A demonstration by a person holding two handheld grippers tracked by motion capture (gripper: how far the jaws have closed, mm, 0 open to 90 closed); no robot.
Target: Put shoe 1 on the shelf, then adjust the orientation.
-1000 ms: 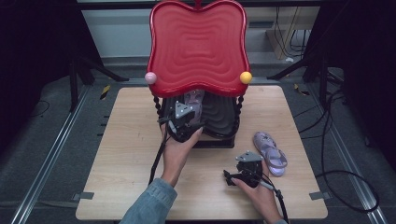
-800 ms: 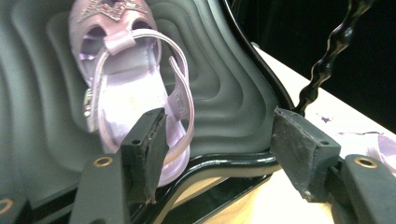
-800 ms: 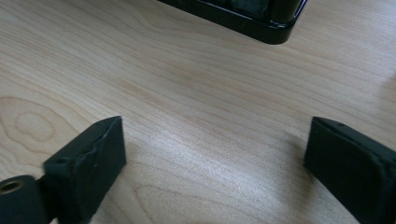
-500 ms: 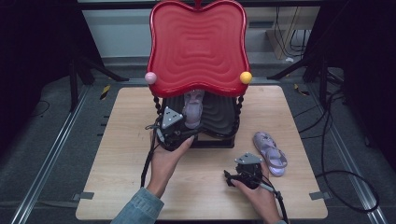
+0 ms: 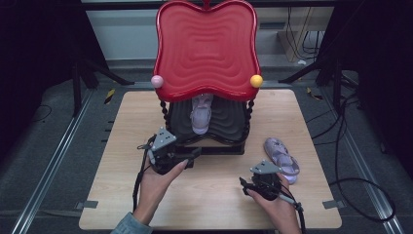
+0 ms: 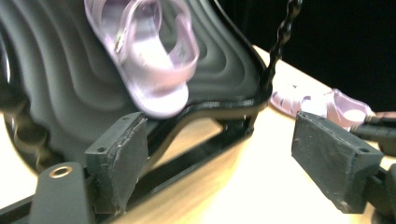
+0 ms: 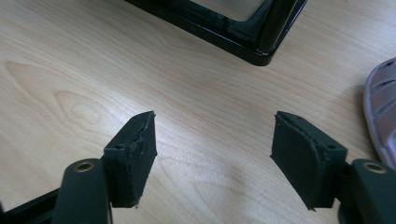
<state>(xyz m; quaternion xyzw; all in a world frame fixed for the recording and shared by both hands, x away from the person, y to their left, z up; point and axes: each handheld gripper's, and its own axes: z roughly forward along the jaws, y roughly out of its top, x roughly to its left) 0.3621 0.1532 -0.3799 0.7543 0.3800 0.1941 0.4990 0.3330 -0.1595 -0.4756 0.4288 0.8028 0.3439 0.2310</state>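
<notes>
On wooden table (image 5: 117,146), dark floor (image 5: 44,131) (cables)

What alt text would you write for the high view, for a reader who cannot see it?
A pale purple plastic sandal lies on the black ribbed lower shelf of a red-topped rack, its mate on the wooden table. Two hand-held grippers, left and right, rest open in front.

Three cameras: one fixed overhead, one riding each gripper.
The high view looks forward and down over the whole wooden table (image 5: 209,195). The left gripper view sits low and close, facing the black ridged shelf (image 6: 60,88). The right gripper view looks steeply down at tabletop. All three catch the lilac sandal on the table (image 5: 281,157).
</notes>
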